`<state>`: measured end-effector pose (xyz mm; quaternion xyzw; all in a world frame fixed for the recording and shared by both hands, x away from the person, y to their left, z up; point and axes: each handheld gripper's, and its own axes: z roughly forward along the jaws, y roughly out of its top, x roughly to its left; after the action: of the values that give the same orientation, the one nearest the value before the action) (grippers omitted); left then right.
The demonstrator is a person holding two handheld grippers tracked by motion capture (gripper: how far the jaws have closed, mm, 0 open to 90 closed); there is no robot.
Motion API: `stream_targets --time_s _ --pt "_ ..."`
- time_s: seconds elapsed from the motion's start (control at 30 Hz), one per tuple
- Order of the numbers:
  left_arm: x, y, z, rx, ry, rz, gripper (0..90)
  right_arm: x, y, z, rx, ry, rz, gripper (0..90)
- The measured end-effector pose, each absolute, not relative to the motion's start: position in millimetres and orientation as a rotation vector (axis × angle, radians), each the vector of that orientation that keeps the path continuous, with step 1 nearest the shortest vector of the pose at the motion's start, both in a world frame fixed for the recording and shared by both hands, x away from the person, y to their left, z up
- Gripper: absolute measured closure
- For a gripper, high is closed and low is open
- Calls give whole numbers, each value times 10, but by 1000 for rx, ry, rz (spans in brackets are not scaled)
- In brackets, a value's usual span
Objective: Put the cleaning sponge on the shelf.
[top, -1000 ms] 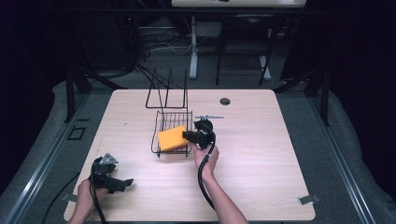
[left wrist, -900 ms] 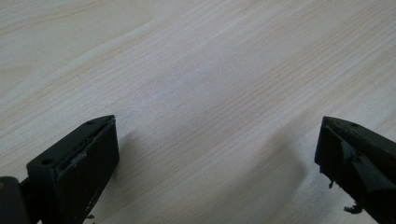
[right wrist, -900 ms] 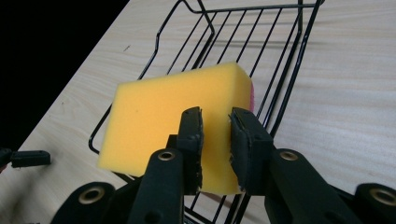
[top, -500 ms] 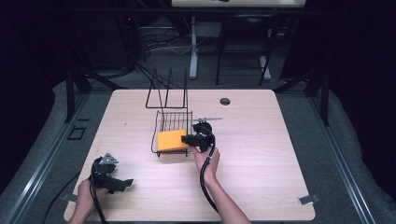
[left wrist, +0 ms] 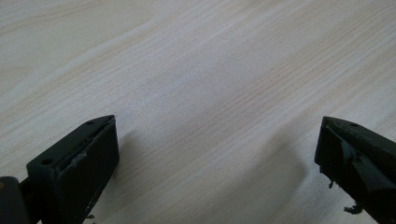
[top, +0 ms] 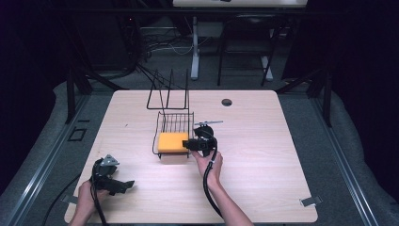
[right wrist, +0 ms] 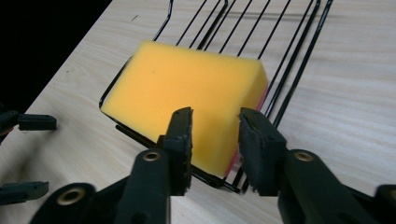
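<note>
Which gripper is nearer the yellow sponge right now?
Right. The right gripper is at the yellow sponge in the wire rack; the left gripper sits near the table's front-left corner.

sponge [right wrist: 187, 100] near edge: behind jaws | rack [right wrist: 289, 51] far end: cut off | pink underside: barely visible

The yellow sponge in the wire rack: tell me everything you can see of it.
The yellow rectangular foam sponge is a thick block with a thin pink layer along its underside. It lies tilted in the near end of the black wire rack, resting on its wires. The right tool stands at its near edge, jaws partly open; whether they touch it is unclear.
</note>
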<state>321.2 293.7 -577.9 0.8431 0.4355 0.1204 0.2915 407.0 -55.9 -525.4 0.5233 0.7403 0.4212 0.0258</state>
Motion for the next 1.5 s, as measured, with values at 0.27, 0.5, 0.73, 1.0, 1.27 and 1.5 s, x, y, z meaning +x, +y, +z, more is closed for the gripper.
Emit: stream_targets --time_s 0.27,0.5,0.73,1.0,1.27,1.5 --pt "3212 2930 -5780 2244 1166 317 1 4001 -641 -5139 1535 2271 1261 439" --pt "3216 2917 -5775 2252 1154 324 1 3884 -752 -5000 1468 2246 1273 315" --pt "3219 2918 -5774 2249 1153 321 1 3756 -846 -4857 1369 2248 1216 240" --pt "3222 2899 -5775 2251 1152 317 1 3585 -1064 -4669 1310 2259 1161 151" --pt "3220 2896 -5772 2254 1148 320 0 3381 -1344 -4565 1298 2243 1121 143" --pt "3218 2896 -5770 2254 1149 319 1 3231 -1600 -4562 1317 2227 1072 142"
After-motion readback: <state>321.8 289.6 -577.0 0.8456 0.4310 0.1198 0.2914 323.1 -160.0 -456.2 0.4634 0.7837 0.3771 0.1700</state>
